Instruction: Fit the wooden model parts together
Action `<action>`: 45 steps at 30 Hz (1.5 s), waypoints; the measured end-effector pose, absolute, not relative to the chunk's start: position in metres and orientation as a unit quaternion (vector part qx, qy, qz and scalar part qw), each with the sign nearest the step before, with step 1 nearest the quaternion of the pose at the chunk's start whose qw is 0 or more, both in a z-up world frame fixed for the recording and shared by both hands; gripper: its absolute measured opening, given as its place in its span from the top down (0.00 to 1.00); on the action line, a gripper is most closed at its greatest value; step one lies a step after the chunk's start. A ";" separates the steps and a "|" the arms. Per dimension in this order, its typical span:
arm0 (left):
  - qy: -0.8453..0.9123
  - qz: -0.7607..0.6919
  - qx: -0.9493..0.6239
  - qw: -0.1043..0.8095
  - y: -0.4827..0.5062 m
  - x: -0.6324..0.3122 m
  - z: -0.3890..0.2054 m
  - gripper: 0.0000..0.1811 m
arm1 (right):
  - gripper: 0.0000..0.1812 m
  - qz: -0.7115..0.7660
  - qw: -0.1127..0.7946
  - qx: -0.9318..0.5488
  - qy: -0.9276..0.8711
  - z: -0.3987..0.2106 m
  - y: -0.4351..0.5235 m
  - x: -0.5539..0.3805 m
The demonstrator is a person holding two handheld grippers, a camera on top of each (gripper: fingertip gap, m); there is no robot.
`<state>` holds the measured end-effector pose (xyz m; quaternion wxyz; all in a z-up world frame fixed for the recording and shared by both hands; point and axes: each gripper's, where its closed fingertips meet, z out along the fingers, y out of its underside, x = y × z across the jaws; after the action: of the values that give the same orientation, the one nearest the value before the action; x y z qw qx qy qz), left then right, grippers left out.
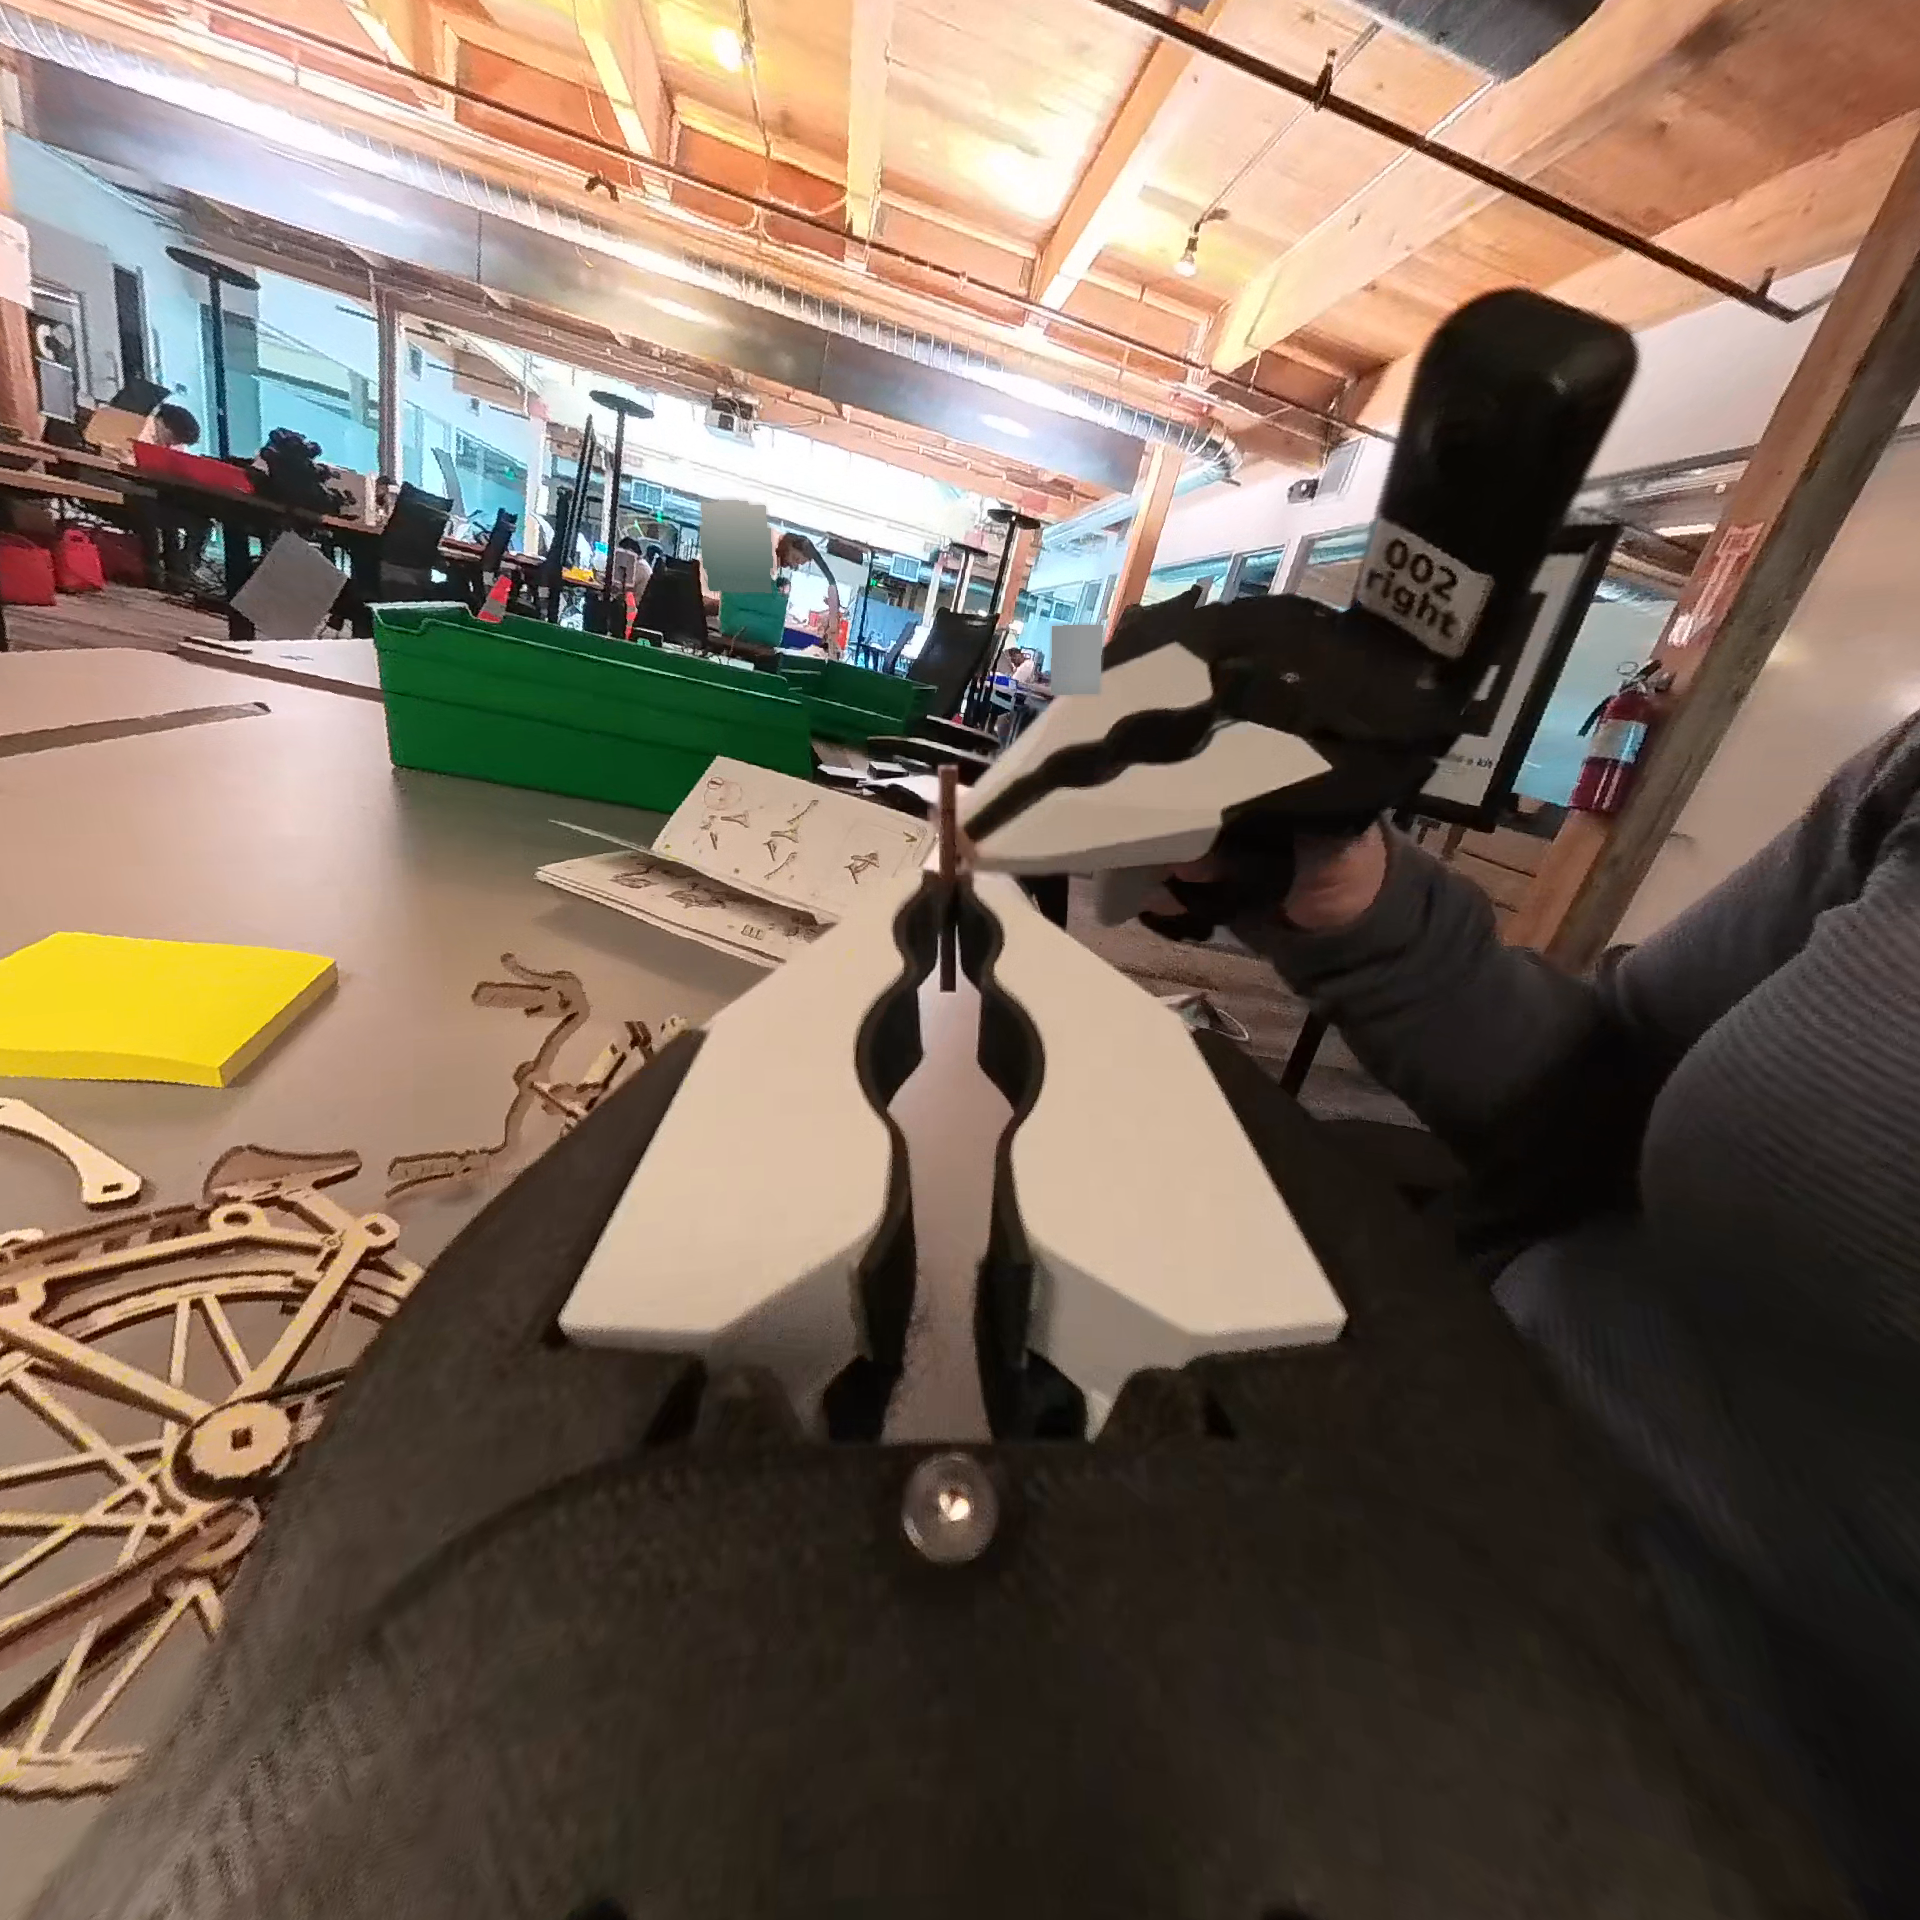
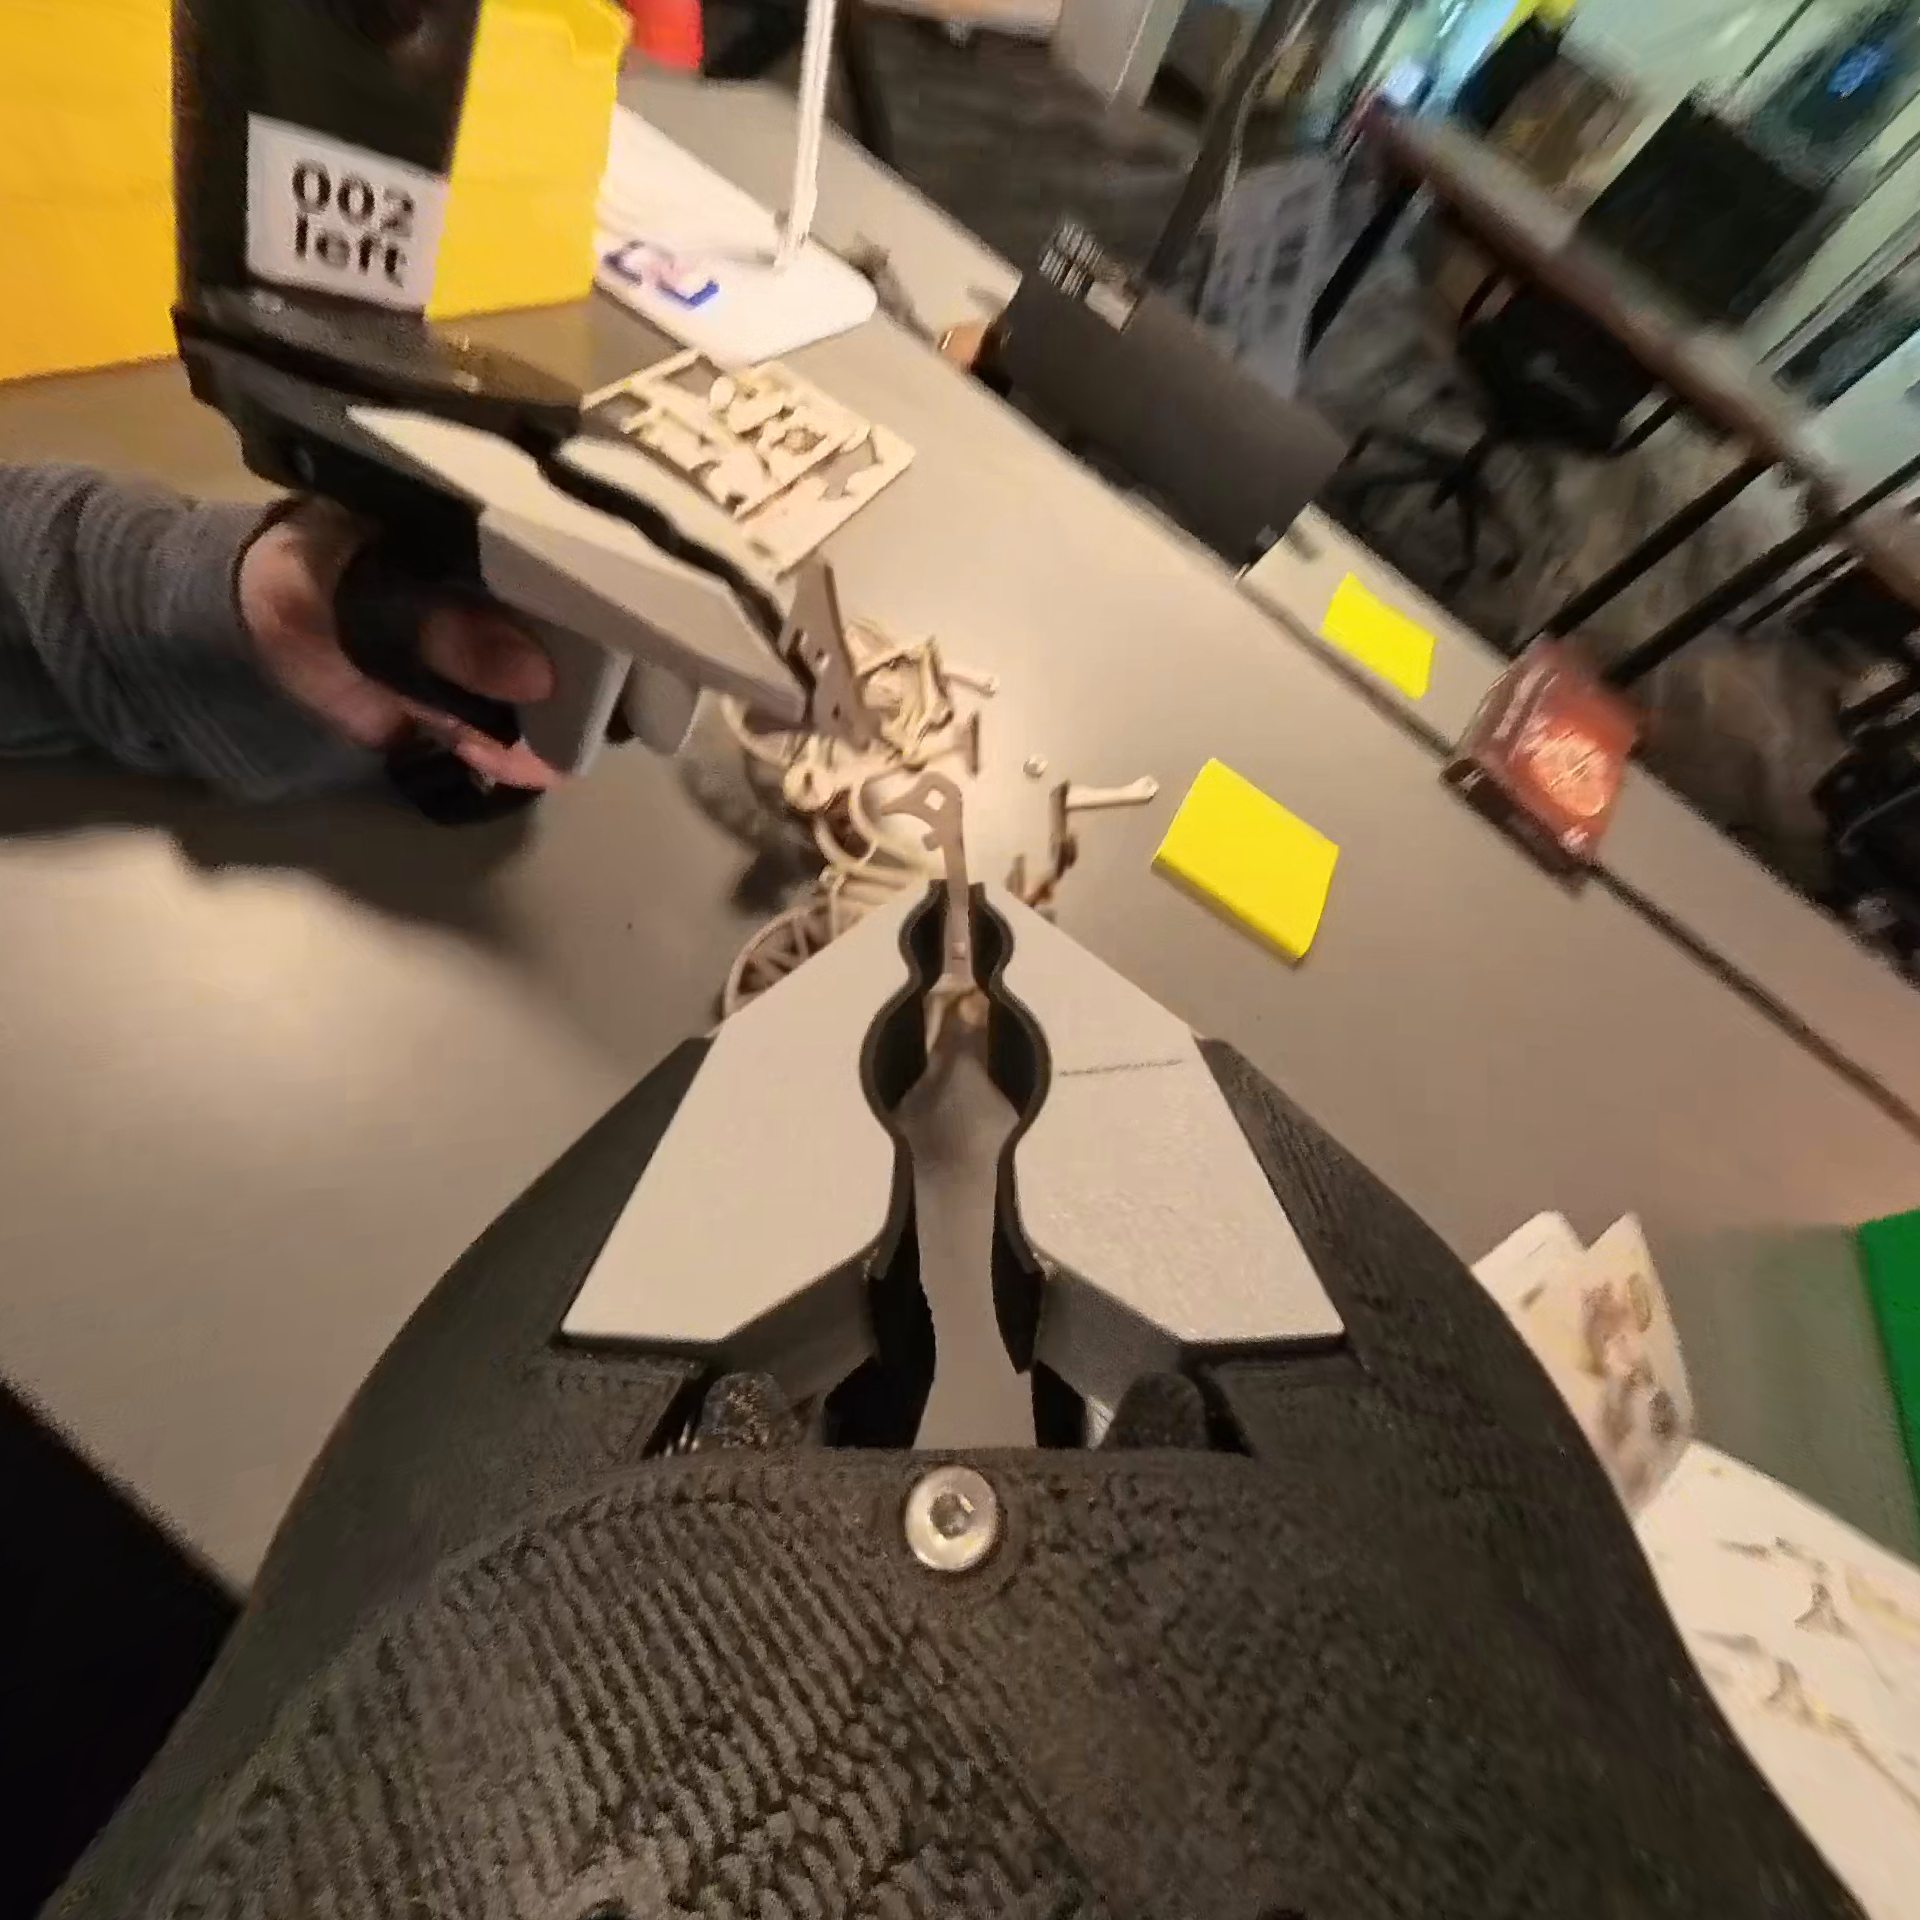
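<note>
Both pairs of fingers are pressed onto thin pale laser-cut wooden pieces: the left gripper (image 1: 948, 914) pinches a flat strip (image 1: 948, 883) seen edge-on, the right gripper (image 2: 954, 909) a slim key-shaped part (image 2: 940, 831). They are held near each other in the air, not yet joined — the spoked wheel assembly (image 1: 156, 1382) and loose parts lie below on the grey table (image 1: 260, 831), so much fitting seems left. An open workshop with timber ceiling beams lies beyond.

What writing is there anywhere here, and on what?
I won't quote writing, only place it.
White sticker on right gripper: legible.
White label on left gripper: legible.
Instruction booklet: too small.
Red sign on wooden post: blurred.
</note>
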<state>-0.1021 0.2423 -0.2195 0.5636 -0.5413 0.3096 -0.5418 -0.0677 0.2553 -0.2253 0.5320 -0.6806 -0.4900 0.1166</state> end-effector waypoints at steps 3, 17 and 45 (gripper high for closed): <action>0.312 -0.534 -0.543 0.568 0.243 -0.102 -0.220 0.99 | 0.99 0.151 0.427 -0.744 -0.491 -0.254 0.246 -0.057; 0.397 -0.435 -0.559 0.583 0.233 -0.084 -0.237 0.99 | 0.97 0.172 0.215 -0.834 -0.478 -0.343 0.215 -0.023; 0.356 -0.467 -0.563 0.581 0.241 -0.094 -0.231 0.99 | 0.99 0.139 0.259 -0.789 -0.540 -0.341 0.215 -0.027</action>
<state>-0.0940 0.2414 -0.2306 0.5811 -0.5633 0.3558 -0.4674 -0.0266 0.2153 -0.3413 0.2588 -0.7888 -0.5398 0.1390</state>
